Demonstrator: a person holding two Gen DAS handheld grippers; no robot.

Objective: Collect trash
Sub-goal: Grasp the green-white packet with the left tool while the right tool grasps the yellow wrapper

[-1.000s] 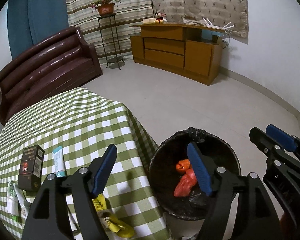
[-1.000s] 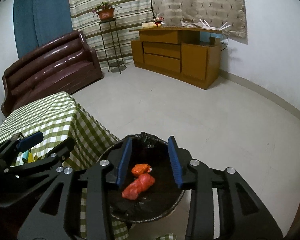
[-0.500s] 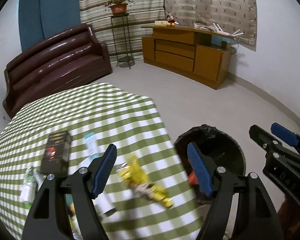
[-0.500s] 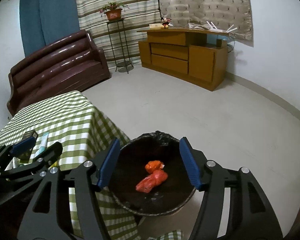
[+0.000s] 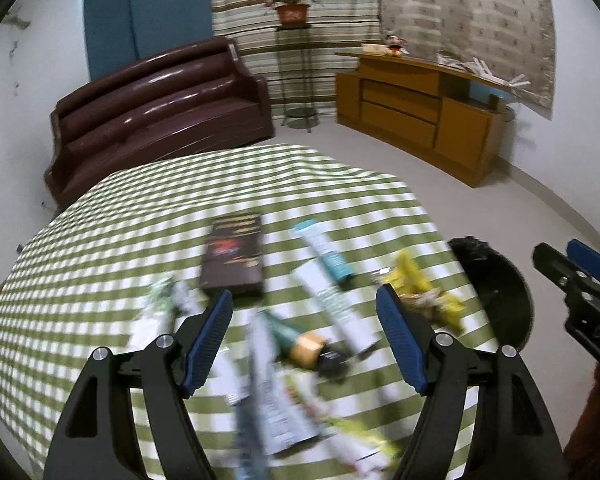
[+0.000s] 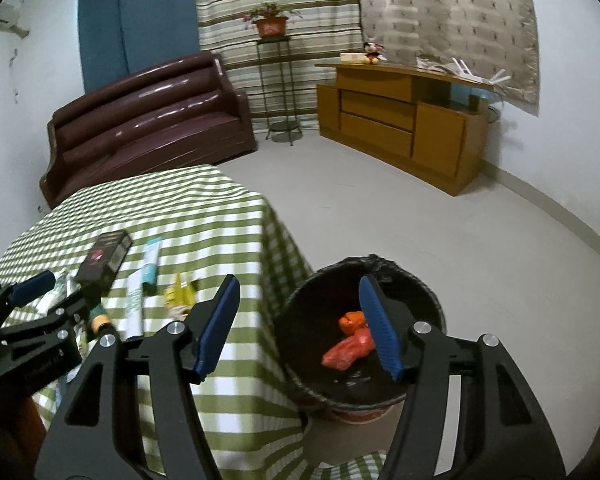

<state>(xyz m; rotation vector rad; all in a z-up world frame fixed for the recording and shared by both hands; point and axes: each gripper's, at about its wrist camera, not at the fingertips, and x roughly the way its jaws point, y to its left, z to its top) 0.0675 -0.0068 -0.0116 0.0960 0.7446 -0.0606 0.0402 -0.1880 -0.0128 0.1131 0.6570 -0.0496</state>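
My left gripper (image 5: 304,294) hangs open over a heap of trash on the green checked table (image 5: 140,208). Under it lie a dark box (image 5: 234,256), a white and teal tube (image 5: 326,256), a yellow wrapper (image 5: 420,292) and several blurred wrappers, none between the pads. My right gripper (image 6: 299,280) is open and empty, over the gap between the table edge and the black-lined bin (image 6: 420,288). Two red bags (image 6: 350,346) lie in the bin. Each gripper shows at the side of the other's view: the right gripper (image 5: 580,272) and the left gripper (image 6: 32,296).
A brown sofa (image 5: 160,108) stands behind the table. A wooden cabinet (image 6: 400,120) lines the back wall, with a plant stand (image 6: 276,80) by the curtains. Bare floor (image 6: 420,220) spreads beyond the bin. The bin (image 5: 500,280) sits just off the table's right corner.
My left gripper has swung left from above the bin to above the trash on the table. My right gripper's jaws have opened wider and it has shifted left towards the table edge.
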